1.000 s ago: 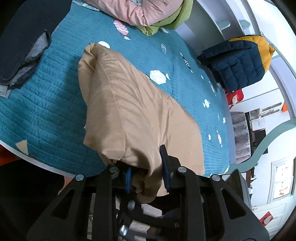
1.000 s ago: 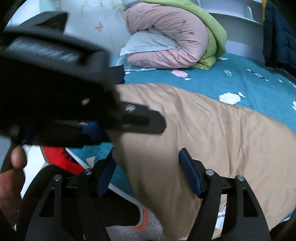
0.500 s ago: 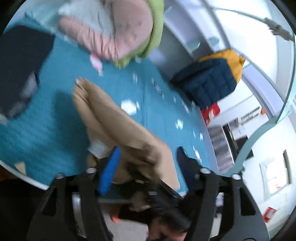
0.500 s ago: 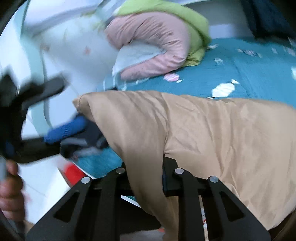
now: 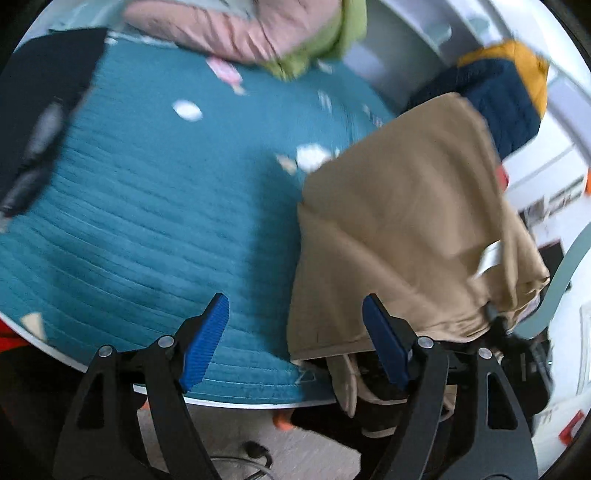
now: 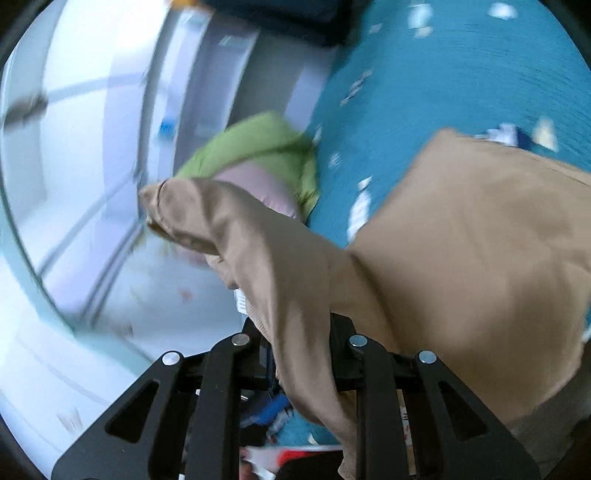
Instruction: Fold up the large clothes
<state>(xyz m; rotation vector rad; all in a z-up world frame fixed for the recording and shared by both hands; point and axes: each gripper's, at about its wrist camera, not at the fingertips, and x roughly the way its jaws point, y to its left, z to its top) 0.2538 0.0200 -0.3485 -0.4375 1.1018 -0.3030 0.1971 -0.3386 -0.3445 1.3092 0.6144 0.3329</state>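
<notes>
The tan garment (image 5: 406,229) lies bunched in a loose heap on the teal bed cover (image 5: 155,206), toward the near edge of the bed and partly spilling over that edge, so the fold looks only begun: layers are doubled over each other, but nothing is squared off or flat, and most of the smoothing and the later folds seem still to come. The left tool (image 5: 295,339) hangs over the bed's near edge beside the garment with nothing between its blue pads (image 5: 207,339); its jaws are opening, one pad over bare cover and the other just at the cloth's hem. The right tool (image 6: 301,332) is clenched on a fold of the same garment (image 6: 461,266), the cloth running straight out from between the closed jaws and trailing to a lifted corner that stands in the air, away from the bed. From the garment toward the pink and green bedding (image 5: 258,33) at the far end of the bed there is a wide bare stretch of cover, good room for spreading the cloth out. Tighter sides are the near edge, where cloth already droops toward the floor, the dark clothing (image 5: 40,110) across the bare cover from the garment, and the navy and yellow jacket (image 5: 502,92) just behind the heap.
</notes>
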